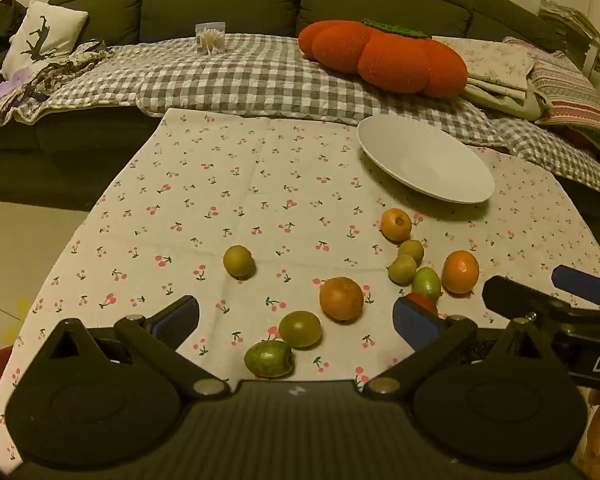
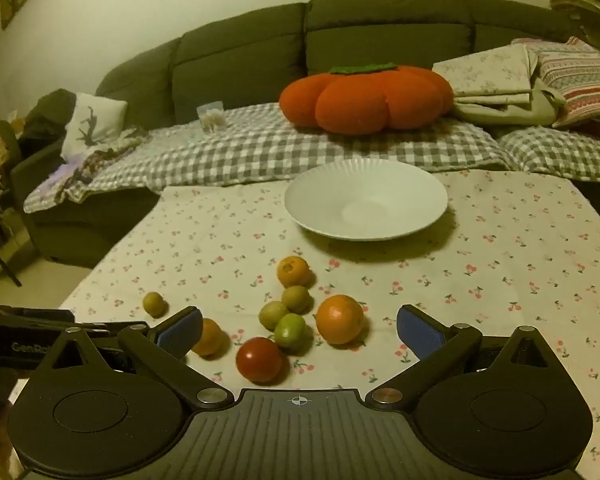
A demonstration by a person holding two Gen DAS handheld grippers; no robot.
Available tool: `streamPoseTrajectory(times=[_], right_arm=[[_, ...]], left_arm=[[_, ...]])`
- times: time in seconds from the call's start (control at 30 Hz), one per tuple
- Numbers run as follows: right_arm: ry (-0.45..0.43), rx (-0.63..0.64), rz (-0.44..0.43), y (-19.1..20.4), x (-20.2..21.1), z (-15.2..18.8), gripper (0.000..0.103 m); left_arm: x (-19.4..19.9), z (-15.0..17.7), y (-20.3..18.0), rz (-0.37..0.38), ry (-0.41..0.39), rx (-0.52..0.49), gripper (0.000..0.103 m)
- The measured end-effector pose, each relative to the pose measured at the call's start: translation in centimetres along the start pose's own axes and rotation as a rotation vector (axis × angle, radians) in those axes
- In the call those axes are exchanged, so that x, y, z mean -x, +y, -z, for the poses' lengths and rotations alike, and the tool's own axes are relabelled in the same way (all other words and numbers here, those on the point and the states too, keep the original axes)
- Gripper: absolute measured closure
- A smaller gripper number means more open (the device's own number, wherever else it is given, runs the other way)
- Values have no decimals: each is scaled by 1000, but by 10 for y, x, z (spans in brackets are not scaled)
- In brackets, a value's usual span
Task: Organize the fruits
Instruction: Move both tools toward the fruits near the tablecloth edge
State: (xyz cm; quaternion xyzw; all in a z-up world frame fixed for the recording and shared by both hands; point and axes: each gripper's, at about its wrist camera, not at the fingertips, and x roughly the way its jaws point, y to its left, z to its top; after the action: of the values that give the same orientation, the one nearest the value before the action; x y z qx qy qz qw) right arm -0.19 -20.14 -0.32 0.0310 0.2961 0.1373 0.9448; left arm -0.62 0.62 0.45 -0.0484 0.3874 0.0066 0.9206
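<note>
A big green sofa (image 2: 340, 36) is sitting at the back, from 10 to 2 o'clock, with a checked blanket (image 2: 260, 148) lying over its seat. A fat orange pumpkin cushion (image 2: 364, 98) is resting on the blanket at 12 o'clock. The table is wearing a cloth with little cherries (image 1: 220, 184) printed on it. A white plate (image 2: 366, 200) is sitting on the cloth at 12 o'clock in the right view, with nothing lying in it. The left gripper (image 1: 296, 322) is hanging wide open over the near edge, holding nothing, and two green fruits (image 1: 286, 344) are lying between its blue pads, touching each other. A brownish-orange fruit (image 1: 341, 298) is sitting just beyond them. The right gripper (image 2: 300, 334) is gaping open too, gripping nothing, and a red tomato (image 2: 259, 359) is lying just in front of it. A bright orange (image 2: 339, 319) is sitting at 1 o'clock from the tomato, beside three small green fruits (image 2: 288, 314) that are bunching together. A smaller orange fruit (image 2: 293, 271) is sitting behind them, nearer the plate. One small green fruit (image 1: 239, 261) is sitting alone at 11 o'clock in the left view. White letters on the left gripper are reading "GenRo" in the right view, and the rest is hiding. Letters "DA" are showing on the right gripper in the left view.
</note>
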Motion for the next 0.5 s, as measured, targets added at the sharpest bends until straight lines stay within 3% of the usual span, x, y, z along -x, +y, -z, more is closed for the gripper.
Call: streamPoseTrajectory(times=[0.5], right_arm=[[0, -4, 20, 1, -1, 3, 0]], left_arm=[[-1, 3, 1, 23, 16, 0, 1]])
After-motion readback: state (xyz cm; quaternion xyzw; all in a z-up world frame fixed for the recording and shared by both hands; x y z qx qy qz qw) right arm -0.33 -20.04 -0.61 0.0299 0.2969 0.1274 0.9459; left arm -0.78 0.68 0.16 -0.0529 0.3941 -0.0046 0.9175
